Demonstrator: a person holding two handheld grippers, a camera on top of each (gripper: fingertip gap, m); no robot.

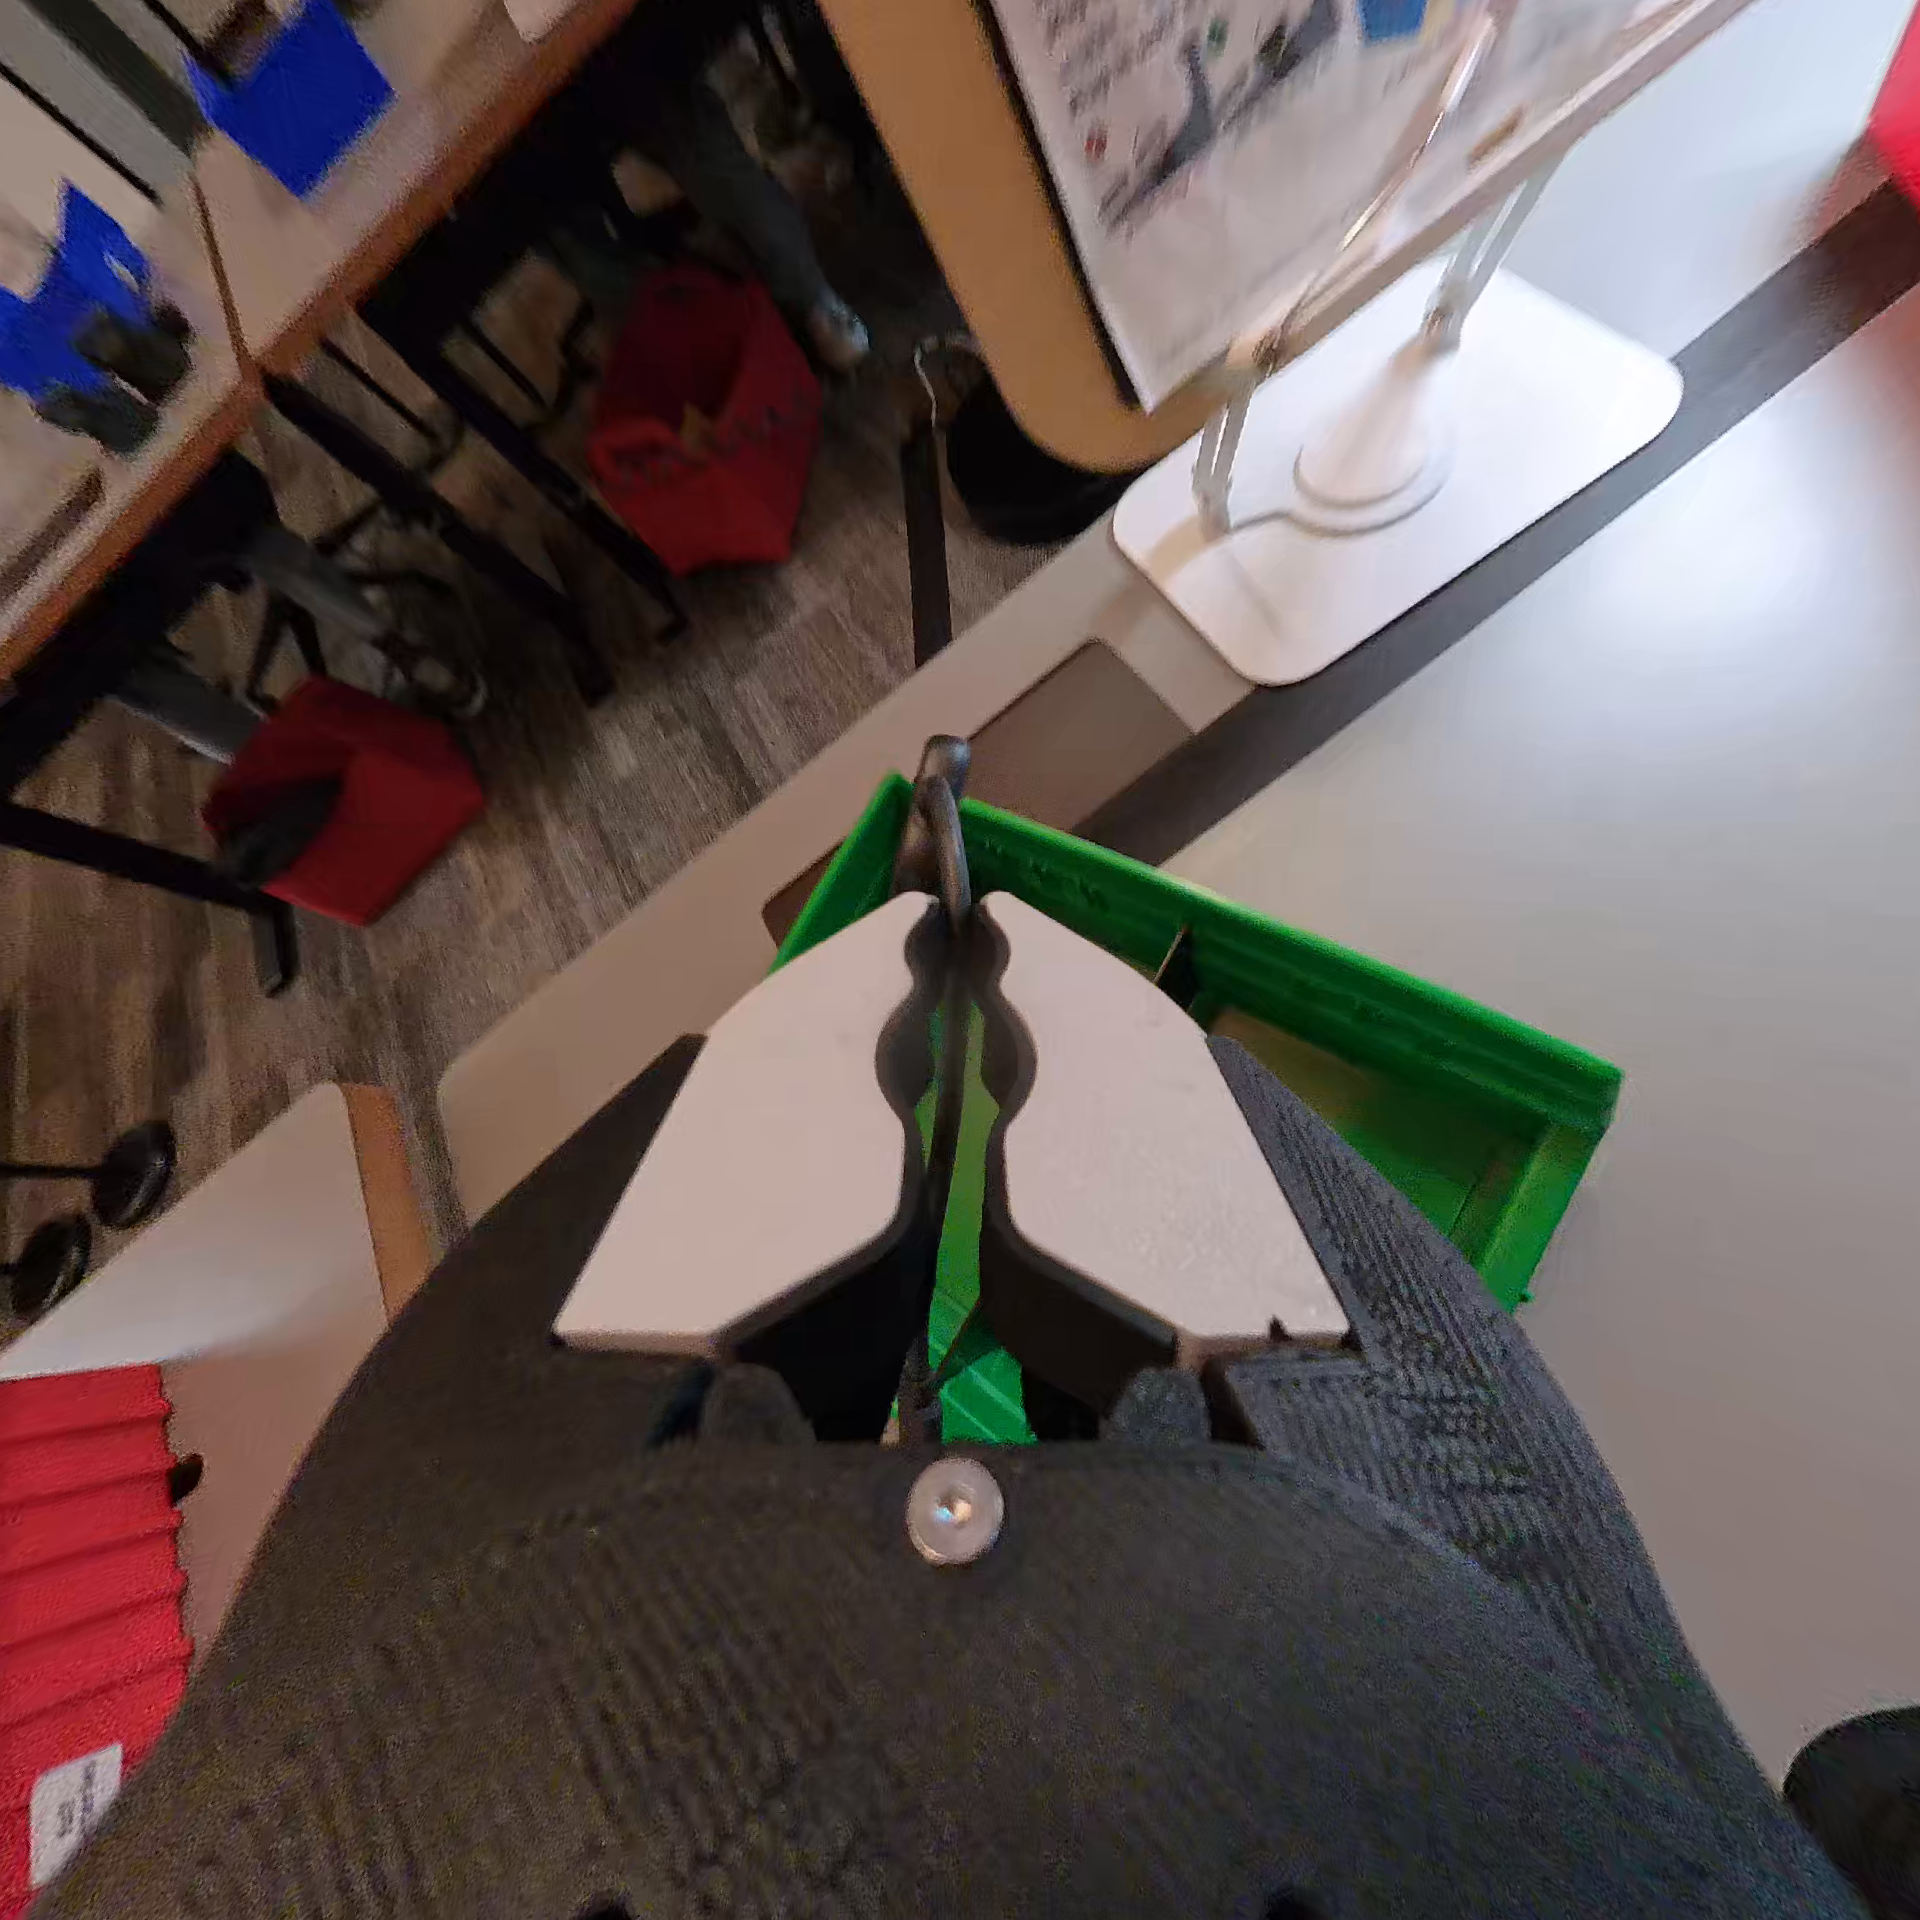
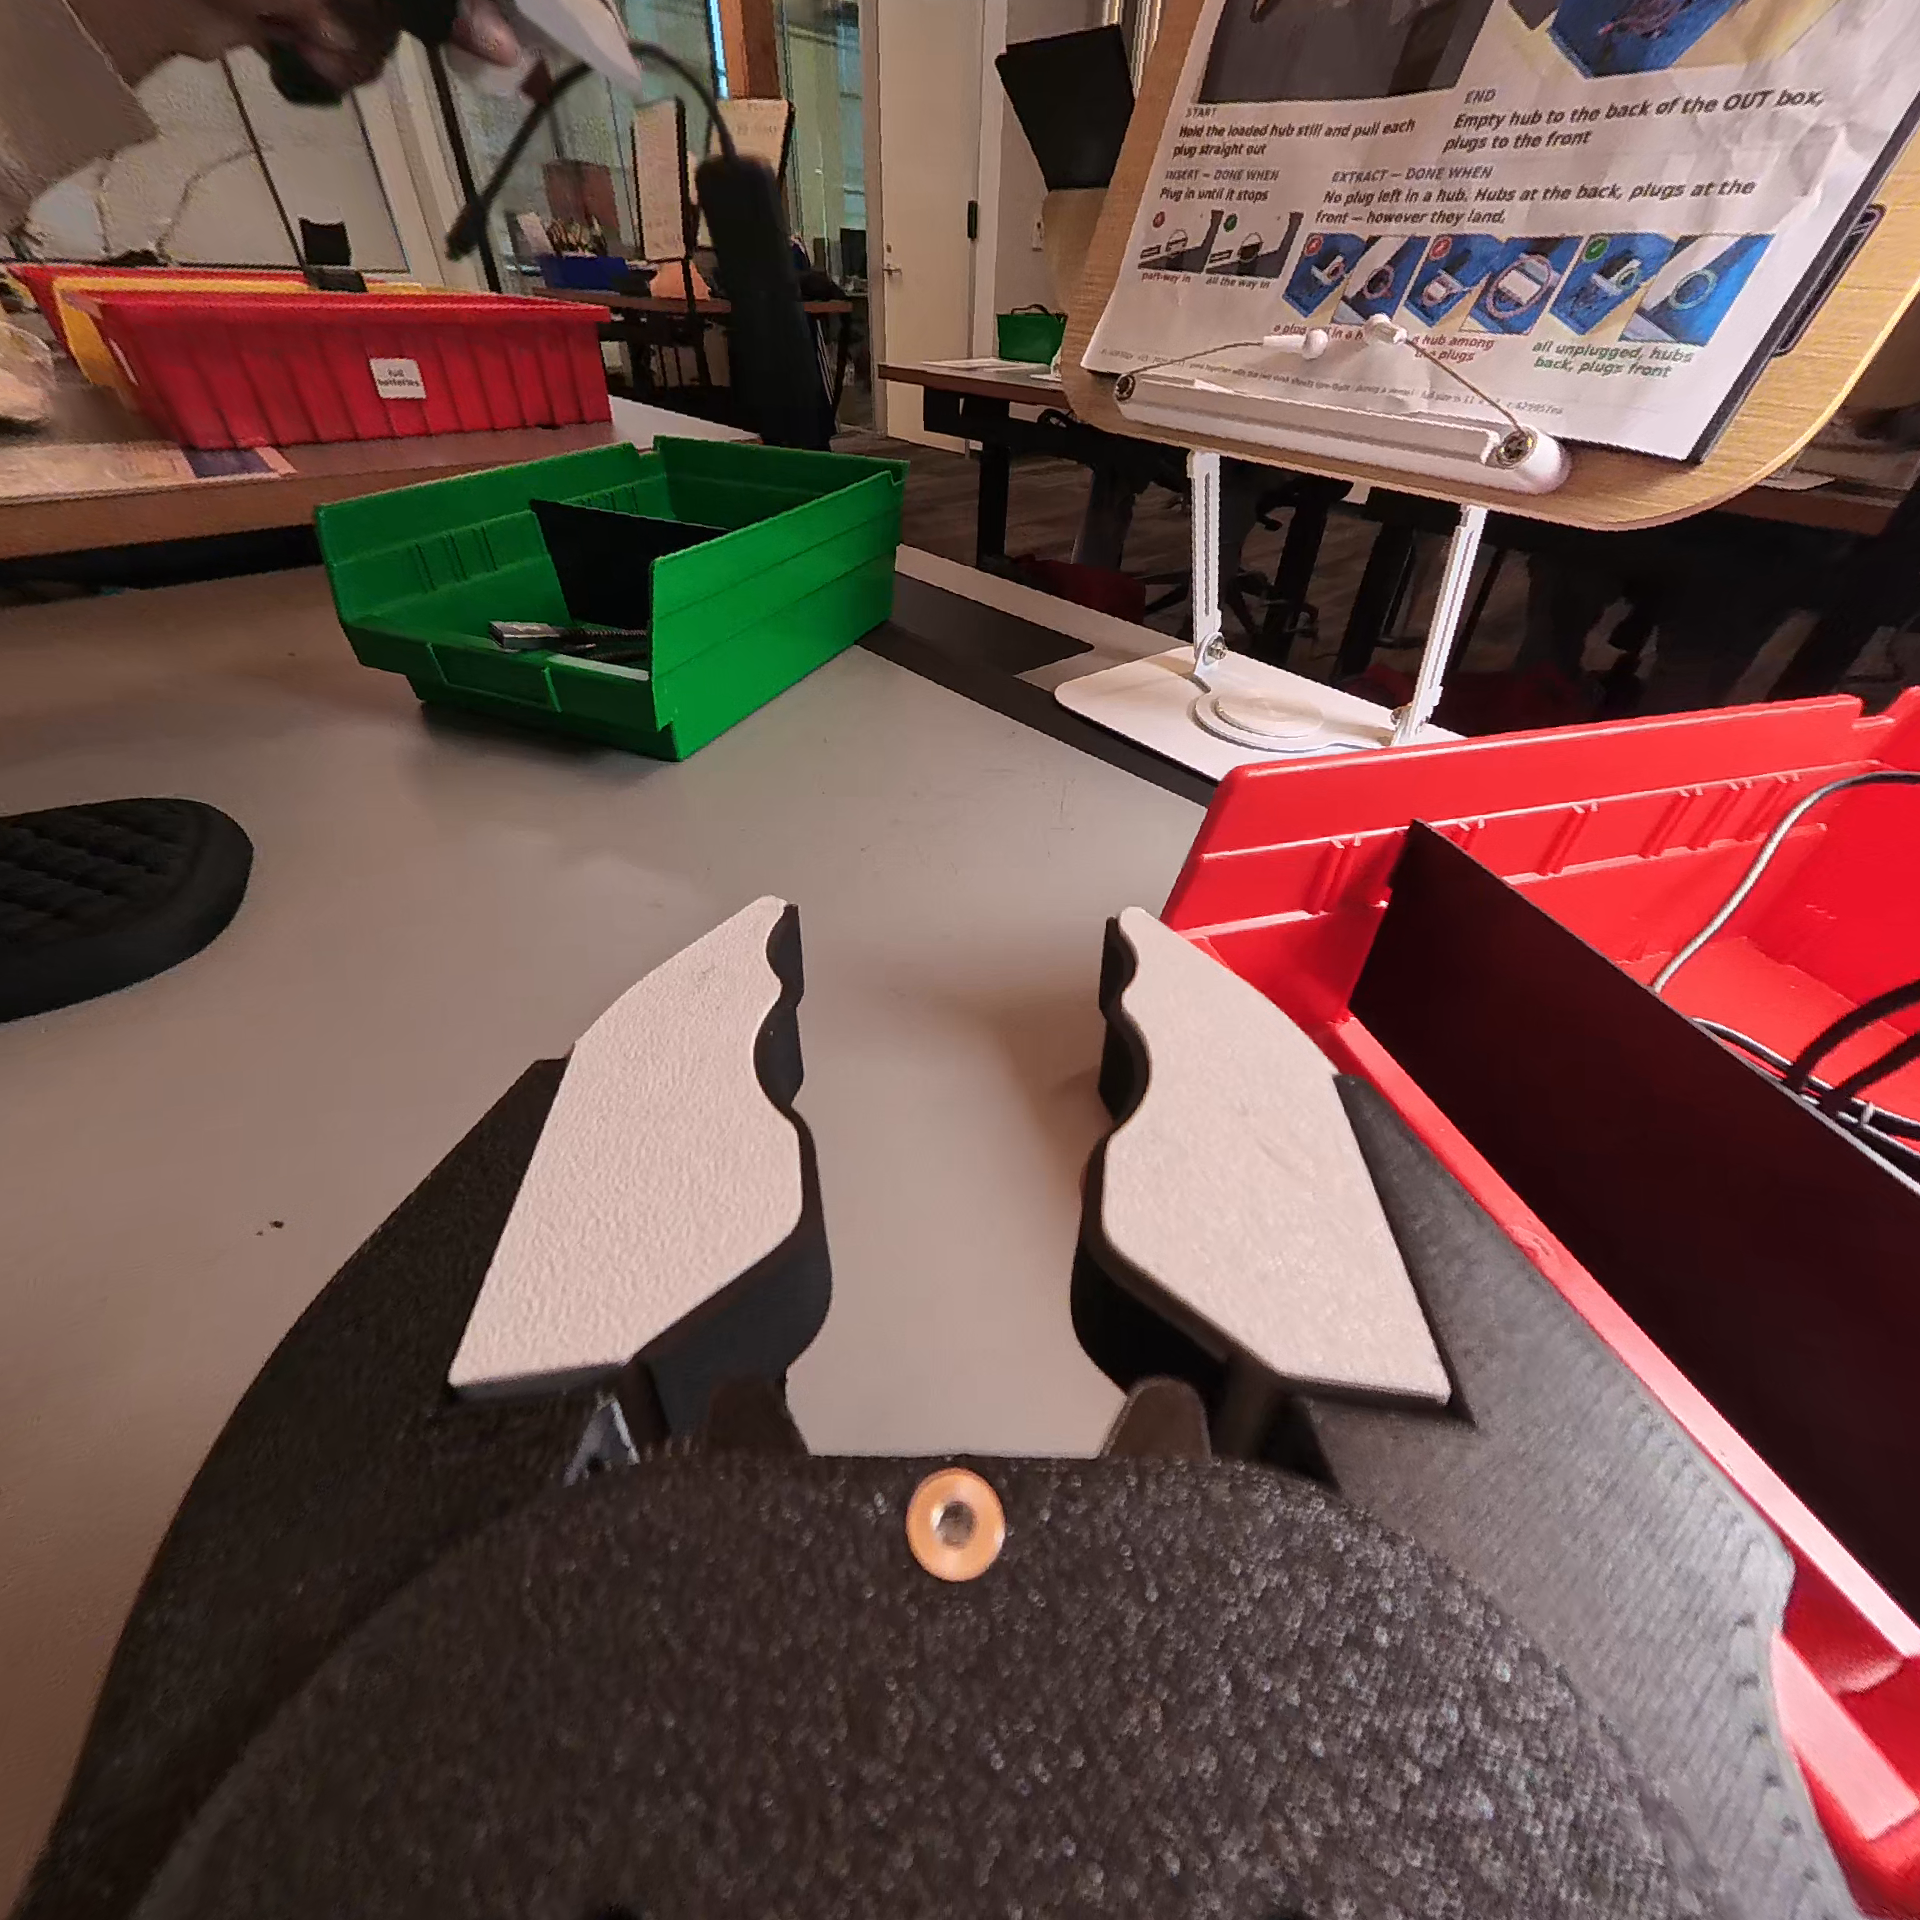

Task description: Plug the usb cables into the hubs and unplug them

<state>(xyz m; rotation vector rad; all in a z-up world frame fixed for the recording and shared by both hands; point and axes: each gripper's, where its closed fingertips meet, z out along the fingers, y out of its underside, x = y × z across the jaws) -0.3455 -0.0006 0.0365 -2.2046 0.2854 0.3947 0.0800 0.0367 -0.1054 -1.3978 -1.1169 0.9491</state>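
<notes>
We see a green bin point(image 2: 623, 582) on the grey table point(image 2: 520, 883), with a black divider point(image 2: 613, 561) across it and a small metal-tipped plug point(image 2: 525, 634) lying in its front part. A red bin point(image 2: 1558, 935) sits just beside our right gripper point(image 2: 951, 997), holding dark cables point(image 2: 1818, 1039) behind its own black divider. A white stand point(image 2: 1247, 707) carrying an instruction sheet point(image 2: 1455, 208) rises behind both bins, and a black pad point(image 2: 104, 894) lies at the left. Our left gripper point(image 1: 954, 914) points steeply down over the green bin point(image 1: 1351, 997), its fingers pressed together on a thin black usb cable point(image 1: 940, 821) that loops out past the tips. Our right gripper hovers low over bare table, fingers spread wide with nothing between them.
</notes>
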